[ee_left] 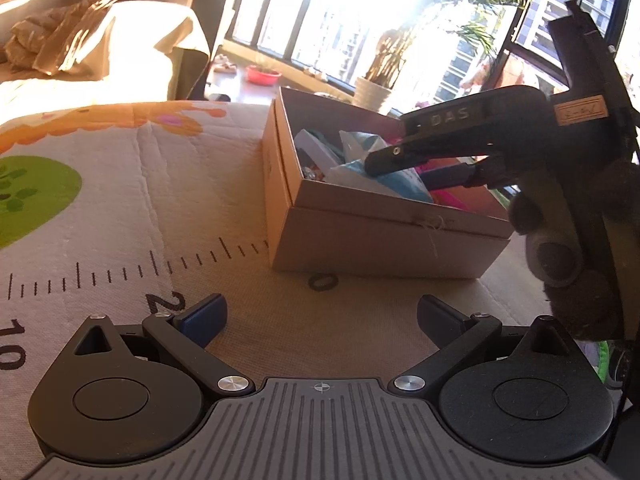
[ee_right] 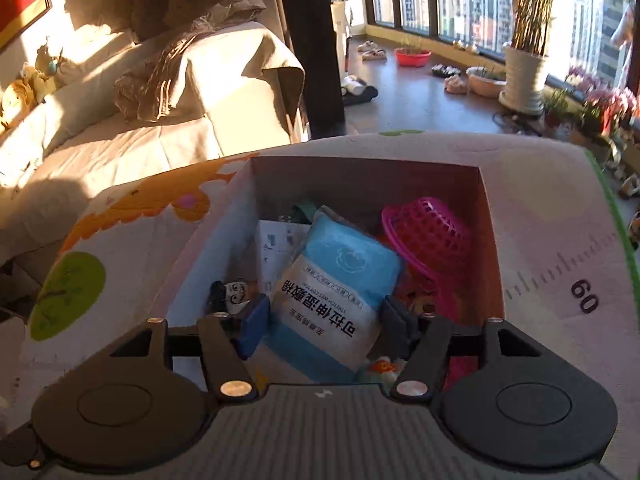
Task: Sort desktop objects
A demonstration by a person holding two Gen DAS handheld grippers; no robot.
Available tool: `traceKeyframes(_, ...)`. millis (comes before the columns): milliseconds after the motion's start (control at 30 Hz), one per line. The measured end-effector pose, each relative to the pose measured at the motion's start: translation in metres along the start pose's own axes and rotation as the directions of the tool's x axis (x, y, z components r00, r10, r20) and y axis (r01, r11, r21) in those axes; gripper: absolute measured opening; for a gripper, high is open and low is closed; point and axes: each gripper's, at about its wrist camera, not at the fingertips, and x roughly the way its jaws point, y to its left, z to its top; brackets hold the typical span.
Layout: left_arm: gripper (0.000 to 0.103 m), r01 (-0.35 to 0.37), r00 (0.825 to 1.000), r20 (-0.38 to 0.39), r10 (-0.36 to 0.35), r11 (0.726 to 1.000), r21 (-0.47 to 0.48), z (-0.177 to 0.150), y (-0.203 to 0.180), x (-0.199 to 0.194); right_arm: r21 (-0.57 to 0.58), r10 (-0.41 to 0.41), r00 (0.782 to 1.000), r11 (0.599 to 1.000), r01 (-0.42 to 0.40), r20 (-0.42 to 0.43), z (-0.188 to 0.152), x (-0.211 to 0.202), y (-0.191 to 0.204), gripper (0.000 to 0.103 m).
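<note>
One cardboard box on printed mat; sunlit windows behind.

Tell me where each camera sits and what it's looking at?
Left wrist: sits on the left gripper, looking over the play mat at the cardboard box; its own open fingers show, and the right gripper reaching in.
Right wrist: sits on the right gripper, looking down into the box; its fingers flank a blue-and-white packet beside a pink basket.
Shared: box, packet, mat, windows.
</note>
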Motion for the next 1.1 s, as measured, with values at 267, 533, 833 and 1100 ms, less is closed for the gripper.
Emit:
traceKeyframes(267, 0.103, -0.005, 1.000, 0.003, 0.004, 1.000, 0.003, 0.001, 0.001, 0.000, 0.083, -0.109, 0.982, 0.992, 0.097, 0.153, -0.010, -0.068, -0.039, 0.061)
traceKeyframes(533, 0.103, -0.082, 0.996, 0.053, 0.077, 0.990, 0.112, 0.018, -0.014, 0.009, 0.078, -0.115, 0.985, 0.991, 0.105, 0.132, -0.043, -0.061, -0.054, 0.061)
traceKeyframes(833, 0.103, -0.041, 0.999, 0.005, 0.041, 0.957, 0.287, 0.039, -0.028, 0.045, 0.052, -0.041, 0.993, 0.998, 0.036, 0.110, -0.030, -0.023, -0.046, 0.071)
traceKeyframes(1100, 0.103, -0.162, 0.987, 0.017, 0.162, 0.963, 0.217, 0.056, 0.008, 0.043, 0.144, 0.092, 0.989, 0.984, -0.108, 0.112, 0.005, 0.015, -0.031, 0.071)
